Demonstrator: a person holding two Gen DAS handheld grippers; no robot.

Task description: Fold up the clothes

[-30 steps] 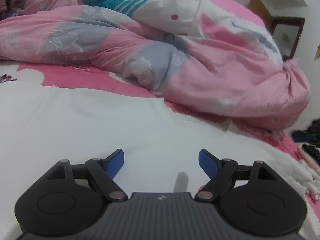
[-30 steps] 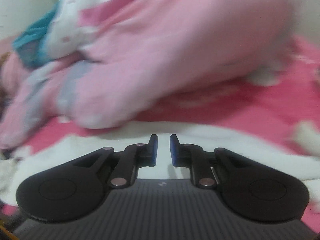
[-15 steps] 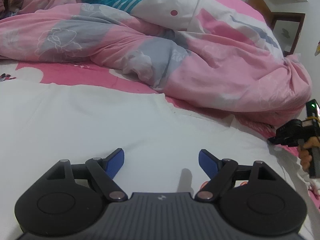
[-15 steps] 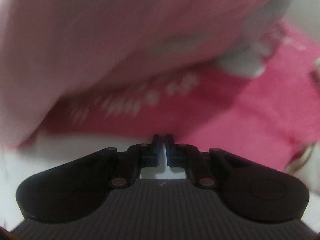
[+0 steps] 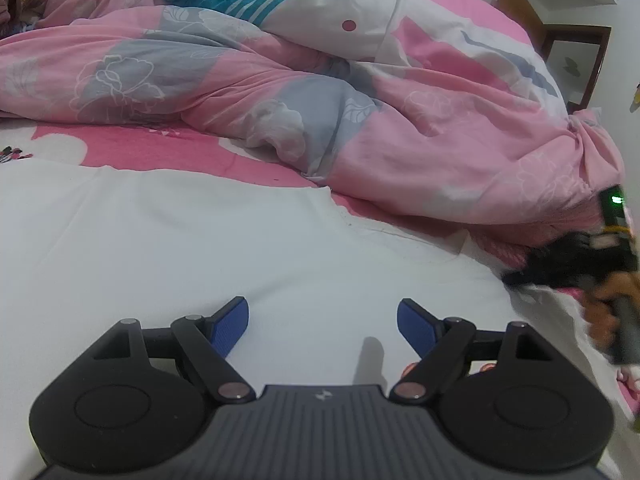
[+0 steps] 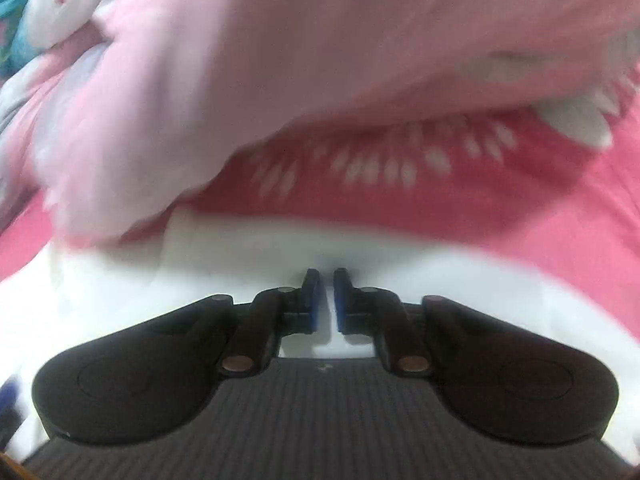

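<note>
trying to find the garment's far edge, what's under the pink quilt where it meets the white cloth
The pink quilt lies on the pink bedsheet and overlaps the white garment's far right edge. Whatever lies deeper beneath is covered.

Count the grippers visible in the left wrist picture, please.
2. The left gripper is at the bottom over the white garment; the right gripper is at the right edge, blurred, partly cut off.

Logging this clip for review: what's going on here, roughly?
A person is working on a white garment spread flat on a bed, a handheld gripper in each hand. The left gripper hovers over the cloth with its jaws wide open and nothing between them. The right gripper is shut, low at the garment's far edge; blur hides whether it pinches fabric. A rumpled pink quilt lies behind.
</note>
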